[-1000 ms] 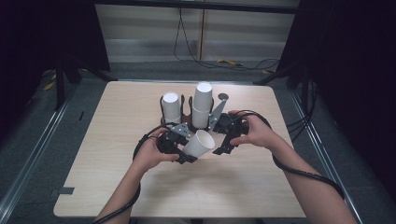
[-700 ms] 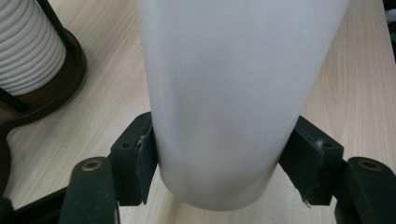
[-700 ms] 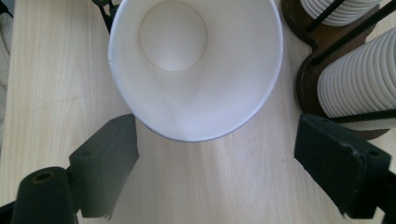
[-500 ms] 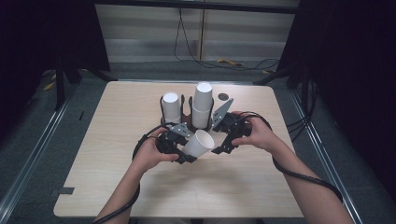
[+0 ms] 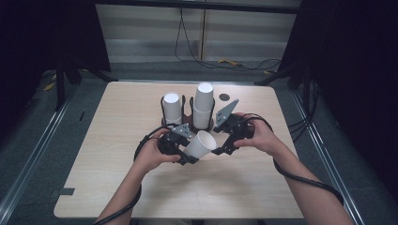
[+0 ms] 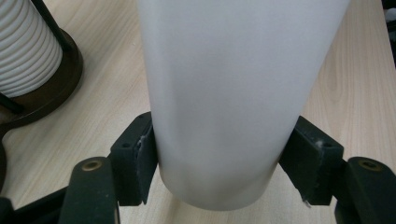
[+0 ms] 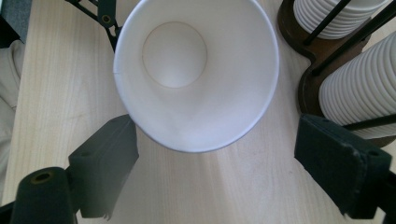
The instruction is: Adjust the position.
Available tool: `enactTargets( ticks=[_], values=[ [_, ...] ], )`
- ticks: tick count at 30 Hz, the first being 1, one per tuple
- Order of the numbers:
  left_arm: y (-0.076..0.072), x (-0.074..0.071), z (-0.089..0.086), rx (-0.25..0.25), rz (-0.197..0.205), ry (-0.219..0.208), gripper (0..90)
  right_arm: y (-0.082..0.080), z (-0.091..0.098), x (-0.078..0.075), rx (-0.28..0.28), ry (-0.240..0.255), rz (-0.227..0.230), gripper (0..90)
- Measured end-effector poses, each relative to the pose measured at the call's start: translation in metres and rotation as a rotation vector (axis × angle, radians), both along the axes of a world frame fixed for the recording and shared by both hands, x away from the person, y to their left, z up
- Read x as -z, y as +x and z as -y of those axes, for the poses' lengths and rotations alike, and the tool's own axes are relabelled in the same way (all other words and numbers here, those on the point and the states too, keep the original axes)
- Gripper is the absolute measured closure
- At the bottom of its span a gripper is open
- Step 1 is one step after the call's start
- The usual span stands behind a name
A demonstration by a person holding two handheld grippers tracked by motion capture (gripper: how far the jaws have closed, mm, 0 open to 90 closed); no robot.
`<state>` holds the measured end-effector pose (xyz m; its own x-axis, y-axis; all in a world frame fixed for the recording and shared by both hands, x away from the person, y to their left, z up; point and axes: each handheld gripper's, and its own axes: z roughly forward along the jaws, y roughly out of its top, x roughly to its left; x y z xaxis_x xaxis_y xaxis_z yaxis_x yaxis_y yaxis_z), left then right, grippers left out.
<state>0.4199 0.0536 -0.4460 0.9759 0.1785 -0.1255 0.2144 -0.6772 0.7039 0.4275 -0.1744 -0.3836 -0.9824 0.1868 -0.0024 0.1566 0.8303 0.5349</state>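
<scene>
High view had both grippers meeting over the middle of the worktop [image 5: 117,187], with a single white paper cup [image 5: 199,144] lying tilted between them, mouth aimed toward the right gripper [image 5: 220,149]. Left gripper [image 5: 187,157] had it: in the left gripper view the two black jaws were clamped on the cup [image 6: 233,93] near its base, one pad pressed on each side of the wall, and the cup ran straight away from the jaws over the wood. Right gripper view looked right down into the open mouth of the cup [image 7: 196,70], you could see the round bottom inside. Those jaws stood wide apart, one on either side and a bit short of the rim, touching nothing as far as I could tell. Just beyond the jaws, a dark wire holder [image 5: 187,123] sat on the worktop with two stacks of ribbed white cups in it, a shorter stack [image 5: 172,107] on the left gripper's side and a taller stack [image 5: 203,105] nearer the right one. Same stacks showed beside the right jaw in the right gripper view [image 7: 359,93].
</scene>
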Motion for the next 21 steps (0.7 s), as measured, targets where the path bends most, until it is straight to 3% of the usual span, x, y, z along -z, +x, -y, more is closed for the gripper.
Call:
enactTargets(
  ticks=[21],
  values=[
    [0.0001,0.0013,0.0032,0.012,0.004,-0.005,33.2,-0.0015,-0.0063,0.0054,-0.004,0.075,-0.023,12.9]
  ],
)
